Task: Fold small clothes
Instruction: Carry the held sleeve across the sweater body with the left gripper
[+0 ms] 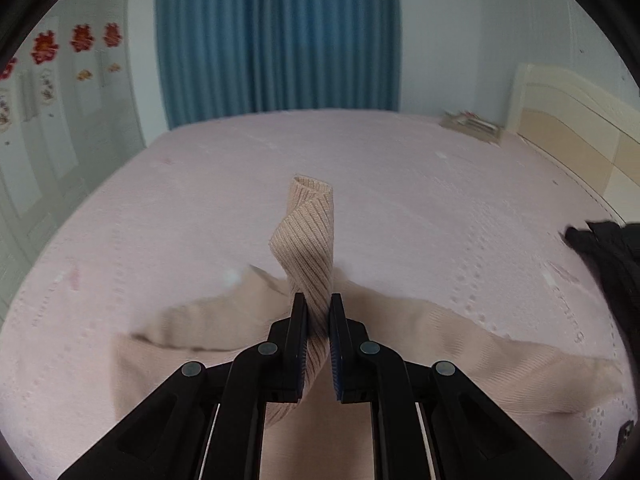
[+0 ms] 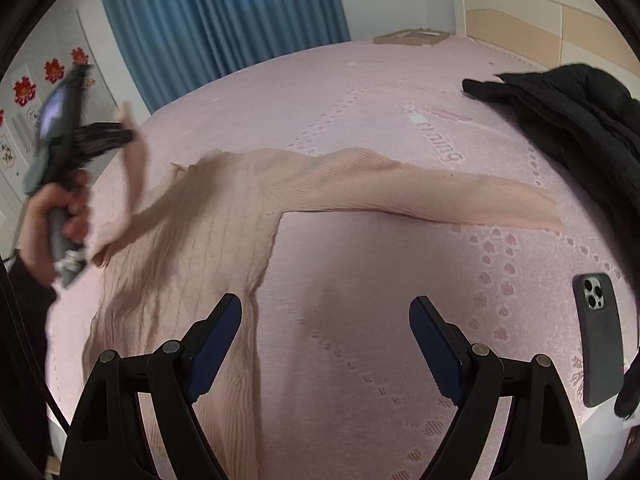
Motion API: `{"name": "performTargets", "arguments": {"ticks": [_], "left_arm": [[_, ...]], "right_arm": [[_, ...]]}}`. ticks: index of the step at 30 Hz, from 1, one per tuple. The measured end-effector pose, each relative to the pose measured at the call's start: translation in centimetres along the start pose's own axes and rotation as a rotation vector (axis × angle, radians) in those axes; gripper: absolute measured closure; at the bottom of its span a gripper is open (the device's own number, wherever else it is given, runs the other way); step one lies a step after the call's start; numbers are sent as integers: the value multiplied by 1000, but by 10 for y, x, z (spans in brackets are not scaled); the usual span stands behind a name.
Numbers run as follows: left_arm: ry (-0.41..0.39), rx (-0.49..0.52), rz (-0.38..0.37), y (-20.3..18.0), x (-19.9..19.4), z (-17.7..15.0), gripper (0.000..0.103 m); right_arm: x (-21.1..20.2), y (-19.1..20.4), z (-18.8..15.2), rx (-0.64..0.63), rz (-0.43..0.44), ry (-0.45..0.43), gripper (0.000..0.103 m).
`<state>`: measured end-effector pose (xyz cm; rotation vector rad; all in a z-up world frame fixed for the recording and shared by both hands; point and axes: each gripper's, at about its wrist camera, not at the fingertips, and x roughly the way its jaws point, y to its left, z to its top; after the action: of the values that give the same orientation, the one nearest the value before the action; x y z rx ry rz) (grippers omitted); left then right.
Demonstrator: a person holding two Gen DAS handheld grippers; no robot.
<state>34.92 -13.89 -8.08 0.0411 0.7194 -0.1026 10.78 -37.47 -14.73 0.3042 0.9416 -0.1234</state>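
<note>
A beige ribbed knit sweater [image 2: 224,216] lies spread on the pink bed cover [image 2: 360,280], one sleeve [image 2: 460,196] stretched out to the right. My left gripper [image 1: 319,300] is shut on the other sleeve's cuff [image 1: 308,236], which sticks up twisted between the pads, lifted above the sweater body [image 1: 192,336]. In the right wrist view that left gripper [image 2: 120,136] appears blurred at the far left, held by a hand [image 2: 60,216], with the sleeve hanging from it. My right gripper [image 2: 326,308] is open above the sweater's lower side edge, nothing between its fingers.
A black jacket [image 2: 580,128] lies at the bed's right side. A dark phone [image 2: 600,336] lies face down near the right edge. A flat cardboard box [image 2: 412,36] sits at the far corner by the headboard [image 2: 540,12]. Blue curtains [image 1: 276,36] hang behind the bed.
</note>
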Motion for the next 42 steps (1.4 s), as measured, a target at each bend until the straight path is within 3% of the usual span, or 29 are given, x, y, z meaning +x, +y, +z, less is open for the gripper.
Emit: {"name": "performTargets", "arguments": {"ticks": [4,7,9,12,15,16,20,23,27,32,38,41,42], "left_arm": [[87,18,-63,-43,25,-37,93],[146,19,-82,-62,43,-62,92],[195,0,-136,-61,50,-75,90],[224,-25,-216,-51,55,-79,61],[161,-9,-190,-23,39,-82,37],[137,-3,-170,-13,33,-82,36],[110,-2,-71,36,21,-82,36],[107,-49,27,97,9,-95,36],[147,-154,82,178,9,-117,36],[212,-304,4,229,31,-131,38],[205,-326,-128,243,39,-133,38],[217,-325,-198,244,44,-131,38],[223,-330,-196,243,47,-130,38]], "right_arm": [[5,-10,-5,24,3,13,17],[14,-15,-10,48,25,31,17],[20,-16,-13,60,34,41,17],[28,-14,-14,65,48,54,17],[33,-5,-13,47,53,54,17],[35,-2,-12,38,53,54,17],[44,16,-3,-12,54,46,17],[53,33,8,-53,56,21,20],[78,55,28,-104,66,12,45],[114,77,58,-89,97,5,54],[163,94,85,-36,70,3,55],[191,96,89,-31,20,23,67],[199,97,91,-28,9,32,77]]}}
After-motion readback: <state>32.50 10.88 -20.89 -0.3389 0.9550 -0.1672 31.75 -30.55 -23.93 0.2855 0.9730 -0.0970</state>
